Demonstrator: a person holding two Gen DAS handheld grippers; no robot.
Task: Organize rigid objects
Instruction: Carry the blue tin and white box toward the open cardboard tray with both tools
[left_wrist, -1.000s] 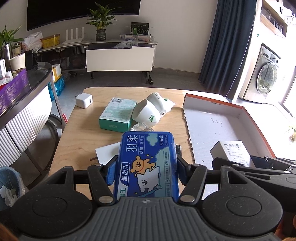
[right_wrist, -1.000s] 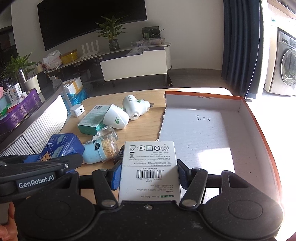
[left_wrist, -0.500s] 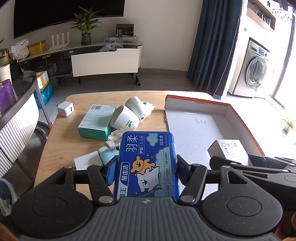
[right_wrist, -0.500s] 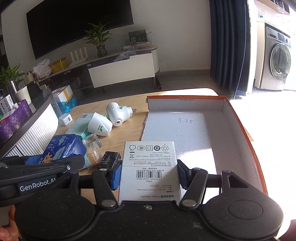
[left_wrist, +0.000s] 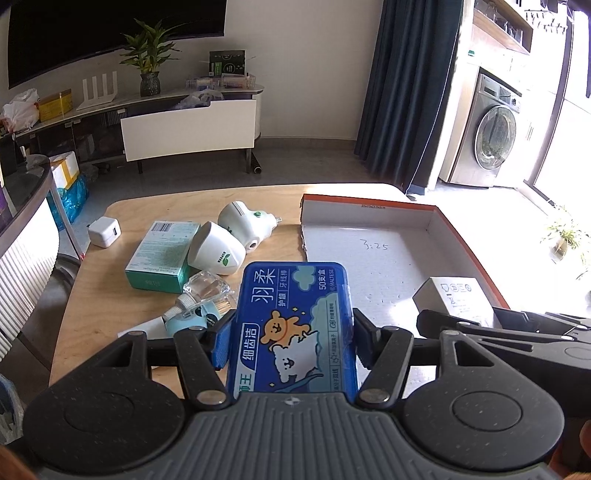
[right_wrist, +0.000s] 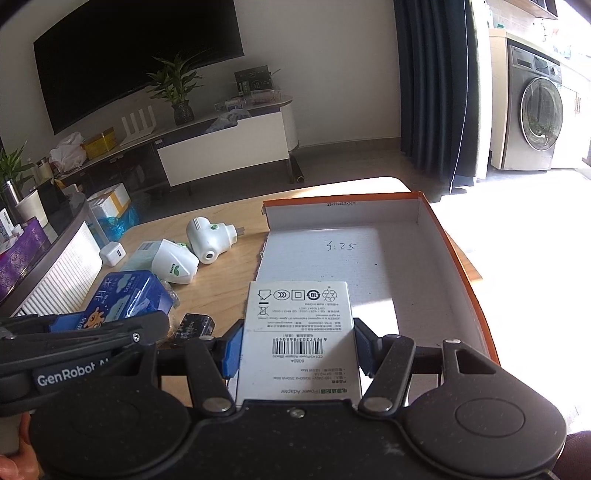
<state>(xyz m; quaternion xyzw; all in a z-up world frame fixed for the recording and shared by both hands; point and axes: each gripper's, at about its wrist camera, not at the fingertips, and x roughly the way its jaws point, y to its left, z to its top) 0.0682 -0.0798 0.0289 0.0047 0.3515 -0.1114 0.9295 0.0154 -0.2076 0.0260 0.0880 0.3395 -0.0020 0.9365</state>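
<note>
Right now your left hand-held gripper (left_wrist: 291, 332) is clamped on the blue floss-pick case (left_wrist: 295, 325), its blue pads pressing both long sides, and your right hand-held gripper (right_wrist: 295, 349) is clamped the same way on the white adapter box (right_wrist: 299, 332). Both things hang in the air, tilted forward and down. Take the orange-rimmed tray (right_wrist: 458, 258) as your landmark: the adapter box sits over the tray's near left corner, while the floss-pick case is just left of the tray's left wall, above the bench (left_wrist: 107, 295).

To do this step well, I'd judge you should carry each thing fully past the tray's wall before lowering, since that wall looks tall enough to catch a leading edge. Set them flat on the tray's white floor, side by side and square to a wall, so room remains. Keep the two grippers apart as you go in; they ride close together. Release only once the thing rests on the floor.

Left of the tray, on the bench, wait two white plug-in units (left_wrist: 218, 254), a green box (left_wrist: 159, 258), a white charger cube (left_wrist: 104, 232) and a small clear bottle (left_wrist: 205, 286).
</note>
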